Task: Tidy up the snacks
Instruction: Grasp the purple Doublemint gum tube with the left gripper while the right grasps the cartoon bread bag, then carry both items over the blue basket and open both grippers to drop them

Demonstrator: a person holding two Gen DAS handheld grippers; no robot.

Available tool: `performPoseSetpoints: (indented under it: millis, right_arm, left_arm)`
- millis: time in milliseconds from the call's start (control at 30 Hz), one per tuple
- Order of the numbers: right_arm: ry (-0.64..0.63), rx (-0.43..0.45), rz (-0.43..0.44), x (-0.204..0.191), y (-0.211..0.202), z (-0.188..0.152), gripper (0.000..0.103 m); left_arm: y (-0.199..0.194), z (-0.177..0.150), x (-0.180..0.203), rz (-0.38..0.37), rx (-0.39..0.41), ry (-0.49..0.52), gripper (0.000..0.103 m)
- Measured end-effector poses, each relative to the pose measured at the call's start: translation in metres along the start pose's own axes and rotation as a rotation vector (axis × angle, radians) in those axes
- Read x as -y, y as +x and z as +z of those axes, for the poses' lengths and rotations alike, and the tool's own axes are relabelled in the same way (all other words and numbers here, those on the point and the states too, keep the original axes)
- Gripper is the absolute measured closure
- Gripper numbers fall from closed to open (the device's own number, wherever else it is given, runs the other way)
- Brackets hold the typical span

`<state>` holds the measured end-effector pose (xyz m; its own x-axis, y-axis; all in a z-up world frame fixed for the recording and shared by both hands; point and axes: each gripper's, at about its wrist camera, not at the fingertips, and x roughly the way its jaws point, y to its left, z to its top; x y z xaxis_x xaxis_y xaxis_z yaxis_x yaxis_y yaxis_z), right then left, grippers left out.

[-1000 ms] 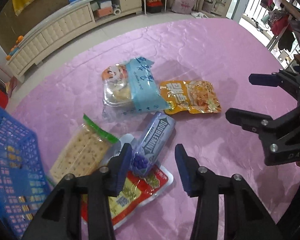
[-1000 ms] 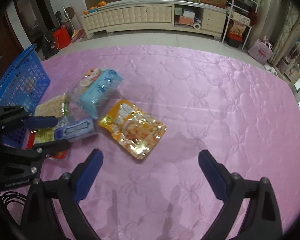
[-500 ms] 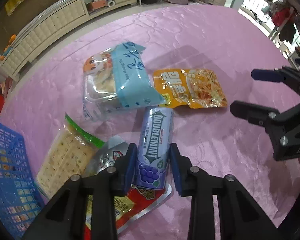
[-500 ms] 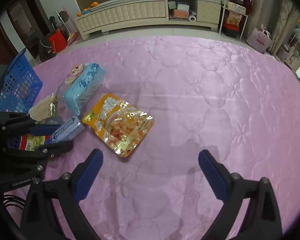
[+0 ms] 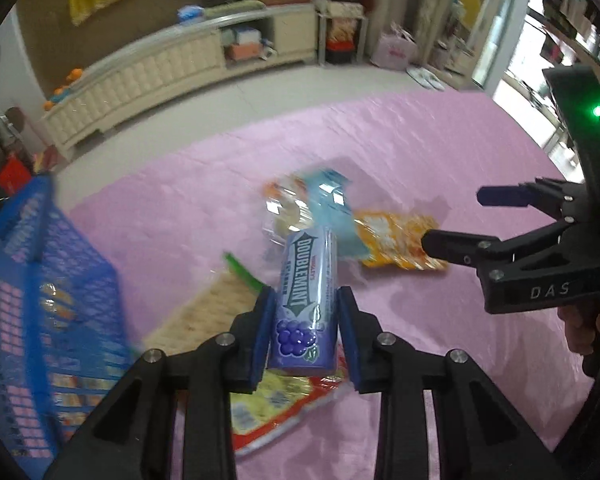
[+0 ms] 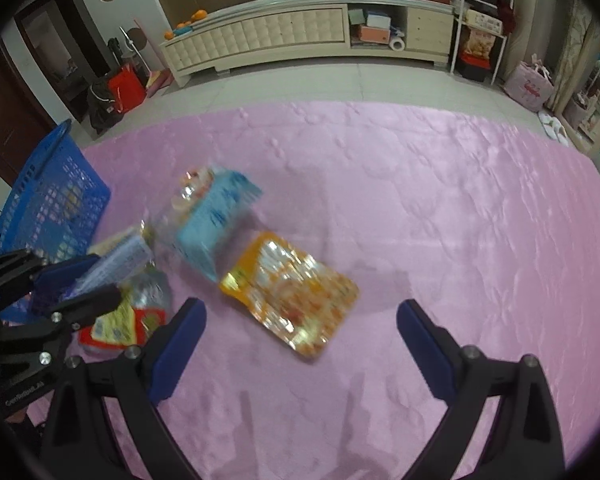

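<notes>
- The left gripper is clamping a purple cylindrical gum tube with the word DOUBLEMINT between its blue pads; the jaws have just been closing on this tube, and both pads are pressing on its sides.
- The tube is standing out forward from the fingers and is sitting above the snacks on the table, not lying on them.
- Just under the tube, a red and yellow flat snack packet is lying on the shiny pink quilted tablecloth.
- Beside it, a transparent packet of pale square crackers with a green strip is lying near a blue plastic mesh basket, which is standing at the left edge of the table.
- The right gripper is hanging with its jaws wide apart and nothing between them, over bare cloth.
- Just beyond its fingers, an orange foil snack pouch is lying flat.
- Farther, a clear plastic package with a light blue label is touching the corner of the pouch.
- A cream long cabinet is standing by the far wall.
</notes>
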<state>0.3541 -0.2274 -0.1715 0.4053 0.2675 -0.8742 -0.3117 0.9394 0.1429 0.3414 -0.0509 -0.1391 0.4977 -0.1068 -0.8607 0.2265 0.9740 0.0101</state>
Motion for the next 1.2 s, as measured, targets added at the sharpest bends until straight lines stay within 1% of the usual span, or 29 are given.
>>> performPoseSetpoints:
  millis: [67, 133, 200, 300, 400, 467, 500, 567, 700, 733, 767, 800, 833, 900, 1000, 1033, 1067, 1133, 1200]
  right_arm:
    - [-0.005, -0.002, -0.002, -0.011, 0.003, 0.010, 0.005]
    - [0.003, -0.017, 0.019, -0.019, 0.009, 0.018, 0.005]
    - [0.017, -0.041, 0.037, -0.026, 0.017, 0.027, 0.005]
    - [0.035, -0.067, 0.049, -0.038, 0.028, 0.039, 0.005]
    - [0.044, -0.085, 0.075, -0.046, 0.040, 0.051, 0.005]
    - [0.048, -0.104, 0.077, -0.052, 0.050, 0.059, 0.005]
    - [0.054, -0.118, 0.076, -0.053, 0.056, 0.063, 0.005]
    - [0.068, -0.150, 0.070, -0.054, 0.068, 0.068, 0.005]
    - [0.058, -0.171, 0.063, -0.057, 0.083, 0.073, 0.005]
    - [0.054, -0.178, 0.063, -0.058, 0.087, 0.073, 0.008]
    - [0.053, -0.182, 0.072, -0.058, 0.089, 0.073, 0.018]
    - [0.053, -0.185, 0.092, -0.059, 0.091, 0.072, 0.023]
    - [0.058, -0.186, 0.139, -0.060, 0.094, 0.074, 0.028]
    - [0.053, -0.174, 0.147, -0.058, 0.091, 0.071, 0.029]
    - [0.046, -0.161, 0.137, -0.054, 0.081, 0.063, 0.035]
    - [0.045, -0.155, 0.131, -0.053, 0.077, 0.061, 0.055]
    - [0.049, -0.135, 0.133, -0.052, 0.070, 0.061, 0.061]
    - [0.055, -0.123, 0.151, -0.048, 0.058, 0.059, 0.066]
    - [0.046, -0.110, 0.150, -0.048, 0.046, 0.057, 0.067]
  left_arm:
    - [-0.002, 0.002, -0.011, 0.028, 0.008, -0.036, 0.074]
    - [-0.004, 0.004, -0.023, 0.063, 0.012, -0.077, 0.074]
    - [-0.005, 0.007, -0.031, 0.085, 0.021, -0.092, 0.074]
    - [-0.010, 0.009, -0.036, 0.071, 0.037, -0.097, 0.074]
    - [-0.003, 0.013, -0.038, 0.106, 0.021, -0.098, 0.074]
    - [0.004, 0.016, -0.037, 0.122, 0.018, -0.090, 0.074]
    - [0.014, 0.020, -0.034, 0.135, 0.017, -0.083, 0.074]
    - [0.015, 0.019, -0.035, 0.165, 0.012, -0.068, 0.074]
    - [0.017, 0.018, -0.042, 0.159, -0.002, -0.079, 0.074]
    - [0.018, 0.019, -0.042, 0.159, -0.003, -0.078, 0.074]
    - [0.018, 0.018, -0.043, 0.160, -0.004, -0.079, 0.074]
    - [0.018, 0.018, -0.043, 0.158, -0.004, -0.080, 0.074]
    - [0.017, 0.019, -0.044, 0.157, -0.003, -0.080, 0.074]
    - [0.013, 0.018, -0.042, 0.155, -0.001, -0.079, 0.074]
    - [0.012, 0.019, -0.042, 0.152, 0.002, -0.077, 0.074]
    - [0.011, 0.018, -0.042, 0.147, 0.002, -0.078, 0.074]
    - [0.009, 0.018, -0.041, 0.139, 0.003, -0.081, 0.074]
    - [0.007, 0.018, -0.042, 0.130, 0.006, -0.091, 0.074]
    - [0.000, 0.017, -0.041, 0.126, 0.016, -0.094, 0.074]
